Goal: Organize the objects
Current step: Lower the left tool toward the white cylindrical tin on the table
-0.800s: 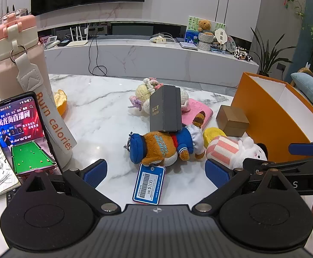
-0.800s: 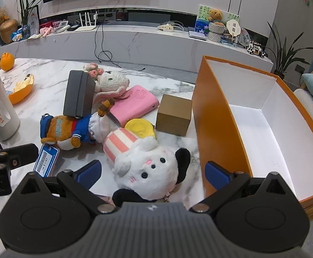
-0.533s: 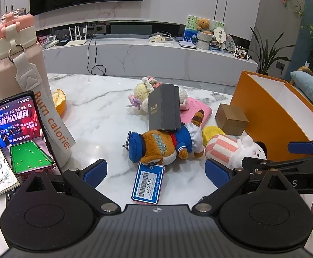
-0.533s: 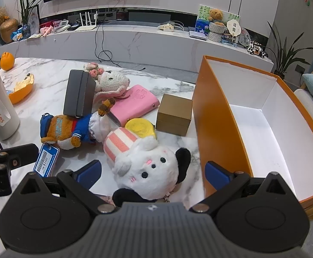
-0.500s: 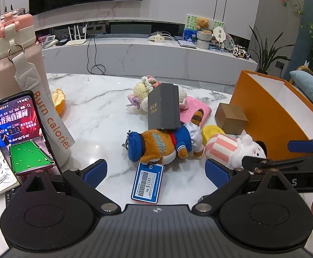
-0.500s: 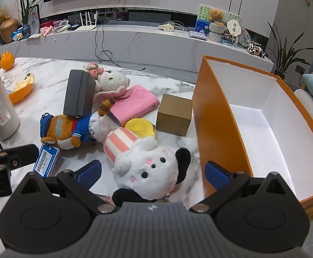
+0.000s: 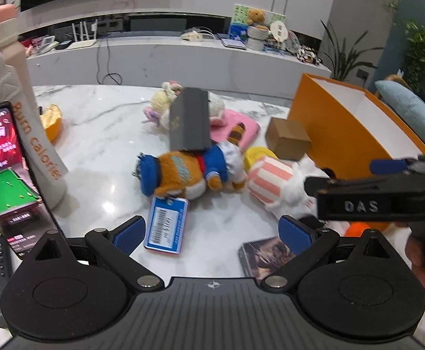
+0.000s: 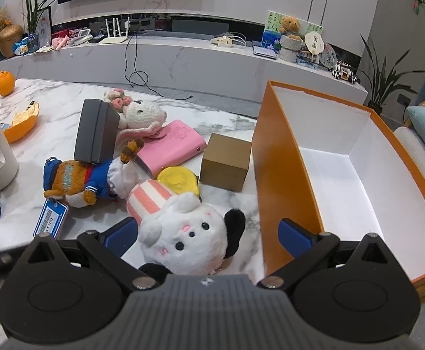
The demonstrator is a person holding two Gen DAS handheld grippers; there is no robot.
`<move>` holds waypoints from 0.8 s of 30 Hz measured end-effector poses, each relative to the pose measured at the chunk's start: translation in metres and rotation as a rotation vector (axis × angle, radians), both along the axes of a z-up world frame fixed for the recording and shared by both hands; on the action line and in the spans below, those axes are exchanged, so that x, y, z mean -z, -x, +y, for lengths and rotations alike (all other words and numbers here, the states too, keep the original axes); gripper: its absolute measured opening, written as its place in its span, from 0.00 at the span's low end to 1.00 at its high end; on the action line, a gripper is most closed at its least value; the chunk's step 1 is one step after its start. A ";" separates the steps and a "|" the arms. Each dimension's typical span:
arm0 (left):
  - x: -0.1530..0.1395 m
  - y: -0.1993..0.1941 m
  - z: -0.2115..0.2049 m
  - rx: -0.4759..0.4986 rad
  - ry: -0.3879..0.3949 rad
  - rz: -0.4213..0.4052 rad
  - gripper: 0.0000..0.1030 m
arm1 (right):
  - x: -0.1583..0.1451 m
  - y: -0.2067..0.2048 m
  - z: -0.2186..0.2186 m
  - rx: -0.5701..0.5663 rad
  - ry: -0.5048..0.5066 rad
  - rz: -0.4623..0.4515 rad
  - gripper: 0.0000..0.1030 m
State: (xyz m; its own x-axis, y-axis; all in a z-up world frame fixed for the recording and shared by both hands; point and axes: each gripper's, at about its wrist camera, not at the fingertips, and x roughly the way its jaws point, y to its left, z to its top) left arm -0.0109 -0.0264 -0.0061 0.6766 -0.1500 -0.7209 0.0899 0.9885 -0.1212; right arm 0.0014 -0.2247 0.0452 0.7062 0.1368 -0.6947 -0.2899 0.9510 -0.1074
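Left wrist view: the left gripper [image 7: 212, 232] stands wide, nothing between its blue pads, over the marble table [image 7: 101, 145]. Just ahead lies a blue price tag [image 7: 166, 224] with a barcode, its print too blurred here to read. It hangs from a brown plush in a blue sailor suit [image 7: 187, 172], which lies on its side, long axis running left to right, blue cap to the left. A dark grey box [image 7: 189, 119] leans on it, gold lettering unreadable. At left a pale bottle [image 7: 37, 134] reads "Burn Calories" down its side, and a phone [image 7: 4, 175] shows a snooker table. The right gripper [image 7: 384, 192] crosses at right, marked "DAS".

Right wrist view: the right gripper [image 8: 206, 234] is also spread wide — a white plush with a pink-striped hat [image 8: 180, 221] lies between its fingers, untouched, face up, hat pointing away and left. The price tag [image 8: 50, 218] reads "HK $100". Beyond sit a pink wallet [image 8: 173, 145], a gold box [image 8: 225, 162] and, at right, the open orange box [image 8: 282, 157] with white inside.
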 end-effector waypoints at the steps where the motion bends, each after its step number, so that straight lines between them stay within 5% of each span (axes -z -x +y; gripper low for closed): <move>1: 0.001 0.001 -0.002 0.006 0.002 0.003 1.00 | 0.001 0.000 0.000 -0.003 0.006 -0.001 0.99; 15: 0.010 0.022 -0.033 0.142 -0.002 0.102 1.00 | -0.004 -0.006 -0.003 -0.029 -0.007 0.005 0.99; 24: 0.013 0.062 -0.043 0.131 -0.101 0.105 1.00 | -0.002 0.009 0.001 -0.151 -0.098 0.112 0.99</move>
